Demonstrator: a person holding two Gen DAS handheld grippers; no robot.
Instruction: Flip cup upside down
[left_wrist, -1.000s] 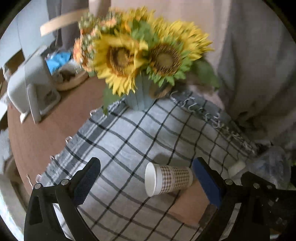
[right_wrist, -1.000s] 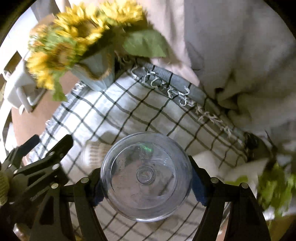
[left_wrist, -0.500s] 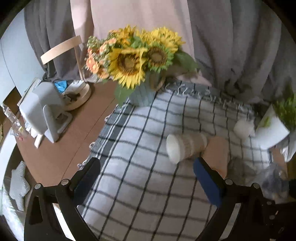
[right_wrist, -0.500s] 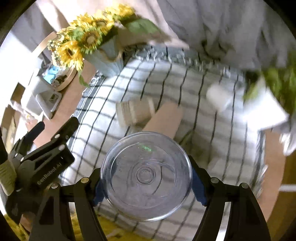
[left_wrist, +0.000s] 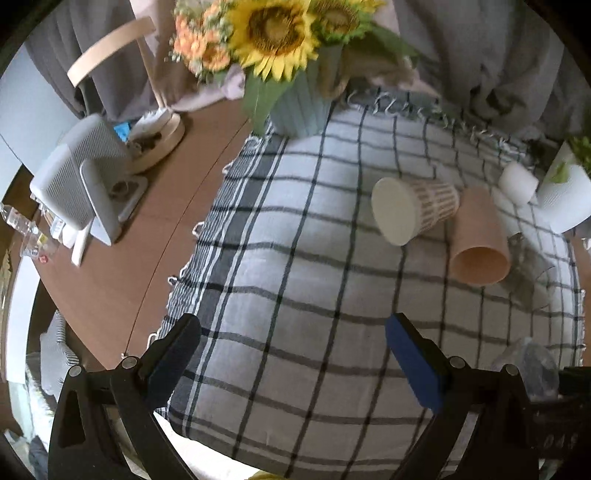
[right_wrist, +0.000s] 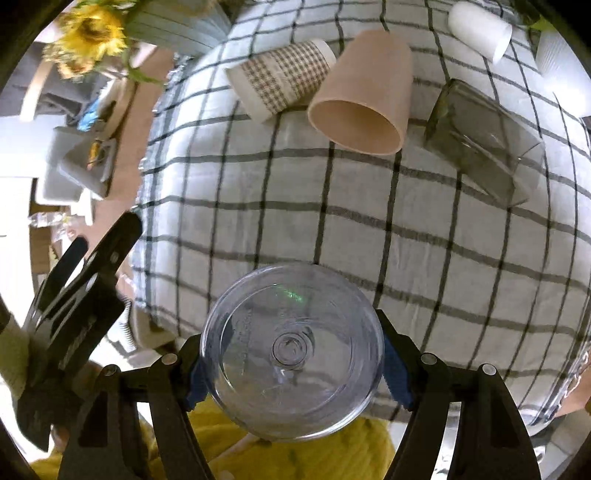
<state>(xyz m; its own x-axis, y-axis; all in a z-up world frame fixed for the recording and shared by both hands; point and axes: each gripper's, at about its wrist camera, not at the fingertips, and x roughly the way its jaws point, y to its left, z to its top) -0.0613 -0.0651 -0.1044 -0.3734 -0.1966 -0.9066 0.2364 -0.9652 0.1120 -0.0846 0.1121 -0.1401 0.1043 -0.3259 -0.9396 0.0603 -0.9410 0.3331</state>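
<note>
My right gripper (right_wrist: 291, 369) is shut on a clear plastic cup (right_wrist: 291, 350), its round base facing the camera, held above the near edge of the checked cloth (right_wrist: 369, 229). My left gripper (left_wrist: 291, 354) is open and empty above the cloth (left_wrist: 295, 295); it also shows at the left of the right wrist view (right_wrist: 85, 266). A checked paper cup (left_wrist: 413, 208) (right_wrist: 284, 79), a tan cup (left_wrist: 478, 240) (right_wrist: 364, 92) and a dark glass tumbler (right_wrist: 480, 140) lie on their sides on the cloth.
A small white cup (left_wrist: 517, 182) (right_wrist: 480, 31) lies near a white plant pot (left_wrist: 565, 199) at the far right. A vase of sunflowers (left_wrist: 299, 107) stands at the cloth's far edge. A white device (left_wrist: 81, 177) and a wooden tray (left_wrist: 162, 136) sit on the brown table (left_wrist: 129, 266).
Both grippers have pulled back and up from the cups toward the near edge of the cloth. The right gripper still holds the clear cup, tilted to look down on the table.
</note>
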